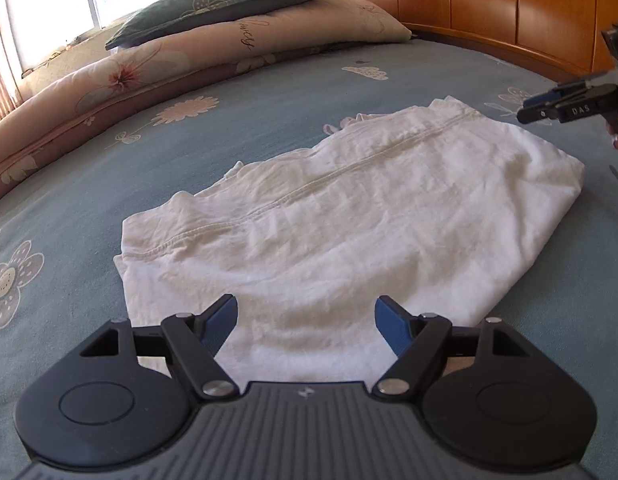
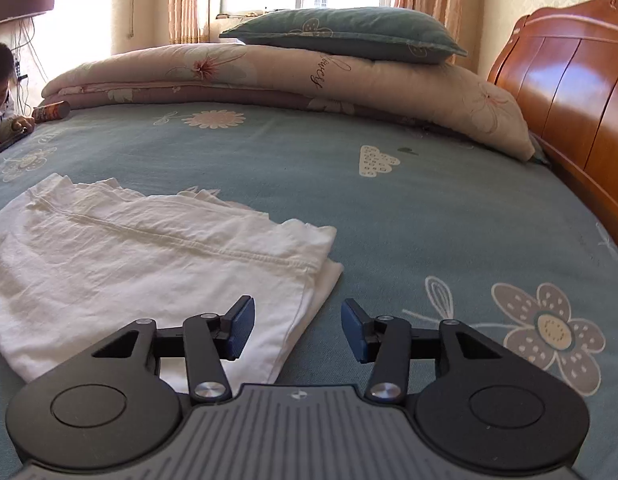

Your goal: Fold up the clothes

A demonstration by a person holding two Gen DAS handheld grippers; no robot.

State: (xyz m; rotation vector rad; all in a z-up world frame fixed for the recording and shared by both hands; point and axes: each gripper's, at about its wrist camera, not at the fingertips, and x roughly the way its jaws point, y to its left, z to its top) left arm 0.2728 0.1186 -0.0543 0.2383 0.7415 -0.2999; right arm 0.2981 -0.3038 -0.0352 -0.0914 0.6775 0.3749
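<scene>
White garment (image 1: pixel 349 216) folded flat on bed (image 1: pixel 89 184), just ahead of left gripper (image 1: pixel 305 320), jaws spread, empty. Right gripper (image 2: pixel 297 328) over garment's right edge, jaws apart, pinching nothing. Next fold likely: grab both near corners evenly, keep layers aligned. Blue floral sheet, quilt (image 2: pixel 269 76), pillow (image 2: pixel 349 32), wooden headboard (image 2: pixel 569 80), sunlit window.

Both wrist cameras look low across the bed (image 1: pixel 109 184), sharing the white garment (image 1: pixel 349 216) and pillows (image 2: pixel 341 32).
</scene>
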